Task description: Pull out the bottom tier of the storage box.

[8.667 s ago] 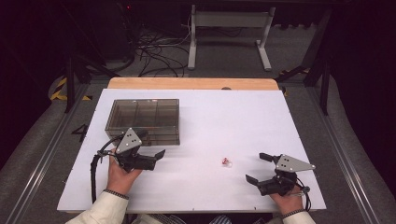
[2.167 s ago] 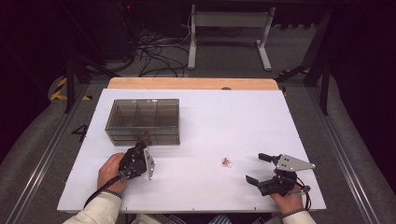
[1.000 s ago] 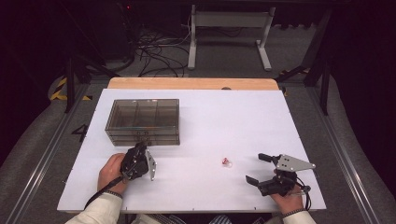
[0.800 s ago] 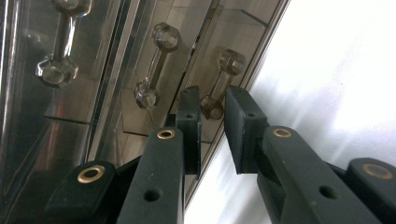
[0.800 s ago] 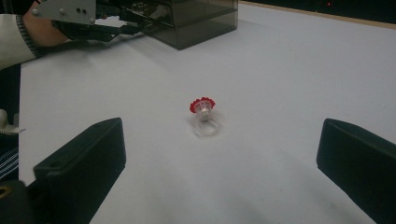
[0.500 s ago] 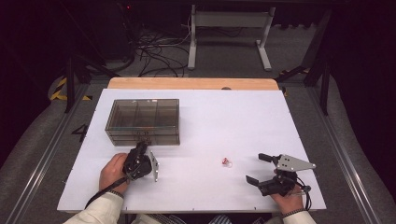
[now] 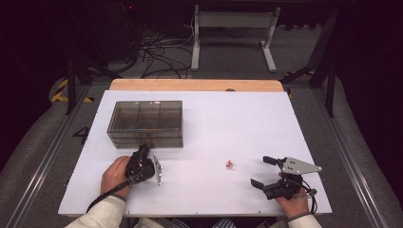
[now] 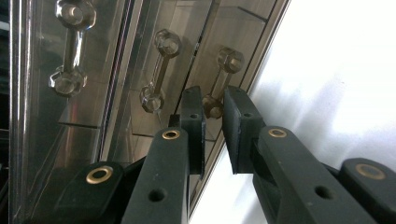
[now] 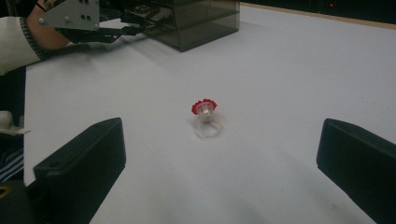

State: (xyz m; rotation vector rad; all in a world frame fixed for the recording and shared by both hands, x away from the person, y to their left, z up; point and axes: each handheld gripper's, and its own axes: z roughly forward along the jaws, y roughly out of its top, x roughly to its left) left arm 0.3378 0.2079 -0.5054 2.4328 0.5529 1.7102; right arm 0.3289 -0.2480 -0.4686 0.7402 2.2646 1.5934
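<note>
The clear drawer handle I'm after sits on the front of the smoky drawer box, which stands at about ten o'clock on the white counter in the high view. In the left gripper view that handle is the rightmost of three, a clear bar with a hexagonal knob at each end, and its lower knob lies in the gap between the tips of my left claw. The two pads stand close together on either side of it, having just been closing, but I cannot tell whether they press on it yet. In the high view my left claw is rolled on its side against the box's front edge, at about seven o'clock on the counter.

At about five o'clock on the counter lies a small clear ring with a red top, on its own. My right claw rests just to its right, jaws spread wide and holding nothing; in the right gripper view the ring lies ahead of the jaws, untouched.
</note>
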